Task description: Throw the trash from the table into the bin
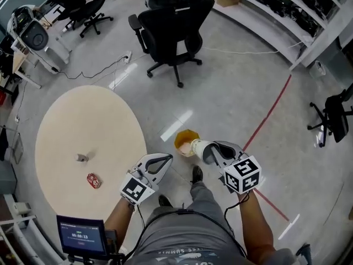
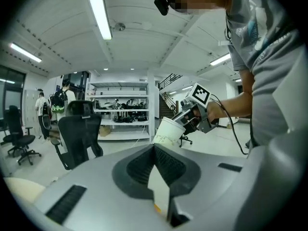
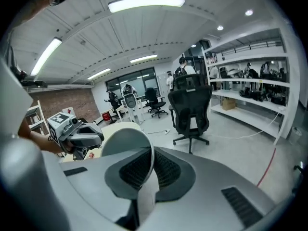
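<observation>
A white paper cup [image 1: 198, 147] lies on its side in my right gripper [image 1: 209, 151], which is shut on the cup's wall. It hangs just beside a yellow bin [image 1: 182, 138] on the floor. In the right gripper view the cup [image 3: 126, 148] fills the jaws of the right gripper [image 3: 153, 154]. My left gripper [image 1: 165, 160] is off the table's right edge. In its own view the left gripper [image 2: 155, 148] is shut on a flat white scrap [image 2: 160, 189]. On the round beige table [image 1: 83, 120] lie a red crushed can [image 1: 94, 180] and a small grey item [image 1: 81, 158].
A black office chair [image 1: 174, 29] stands on the floor beyond the bin. A small screen [image 1: 81, 236] sits at the table's near edge. White shelving [image 1: 287, 15] runs along the upper right. The person's shoes [image 1: 197, 174] are just behind the bin.
</observation>
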